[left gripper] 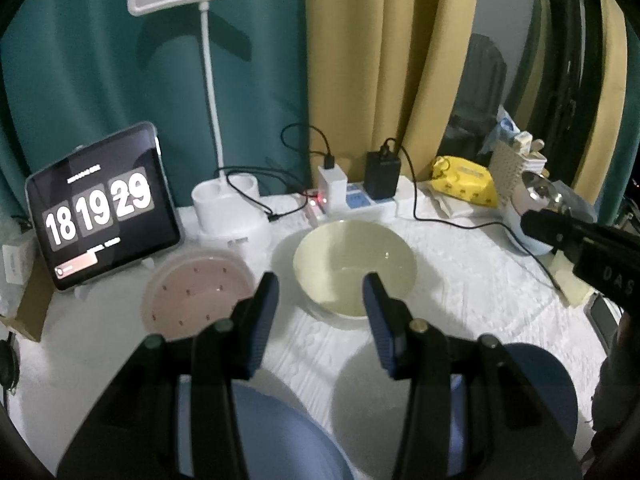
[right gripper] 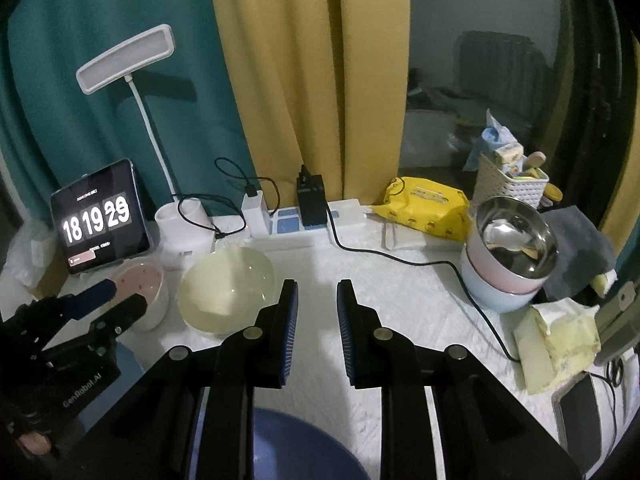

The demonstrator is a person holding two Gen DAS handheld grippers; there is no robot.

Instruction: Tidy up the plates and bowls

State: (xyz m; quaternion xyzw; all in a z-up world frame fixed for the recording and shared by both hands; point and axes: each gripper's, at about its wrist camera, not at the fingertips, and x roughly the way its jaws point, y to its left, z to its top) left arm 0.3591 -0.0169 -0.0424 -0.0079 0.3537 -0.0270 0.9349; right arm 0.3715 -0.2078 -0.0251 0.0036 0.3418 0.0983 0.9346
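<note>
**Cream bowl ahead of my left gripper**

My left gripper (left gripper: 320, 300) hangs part open, empty; the cream bowl (left gripper: 354, 266) sits at twelve o'clock on the bench (left gripper: 460, 280). My right gripper (right gripper: 317, 300), narrowly open and empty, is farther away.

Pale green bowl (left gripper: 354, 266), upright and empty, on the white cloth mid-table. Just left of it, pink plate (left gripper: 192, 294) with small dark dots, lying in a clear round tub. Blue plates (right gripper: 296, 444) flat at the near edge. At the right, stacked bowls (right gripper: 506, 268): steel on pink on pale blue, upright.
</note>
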